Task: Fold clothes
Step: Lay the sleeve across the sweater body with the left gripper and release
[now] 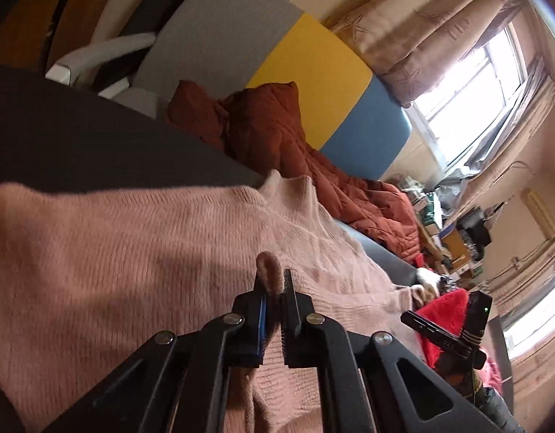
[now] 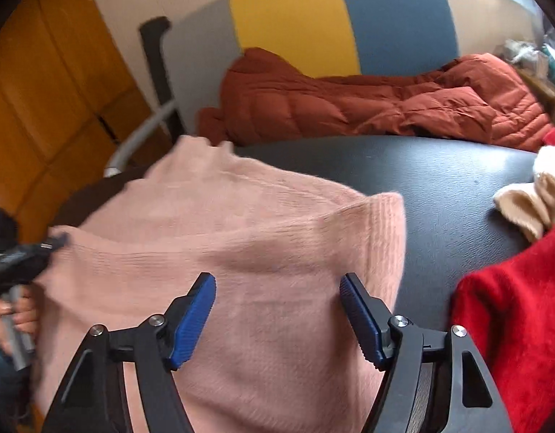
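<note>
Now: left gripper (image 1: 275,281) pinching sweater (image 1: 133,245) fold, likely anchoring it on table (image 2: 440,180); right gripper (image 2: 277,288) spread above, nothing held.

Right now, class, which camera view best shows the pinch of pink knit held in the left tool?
The left wrist view. There the left tool is shut on a small fold of the pink sweater, seen close up between its fingers. The right wrist view shows only that tool's tip at the sweater's left edge, blurred, the pinch itself hidden.
</note>
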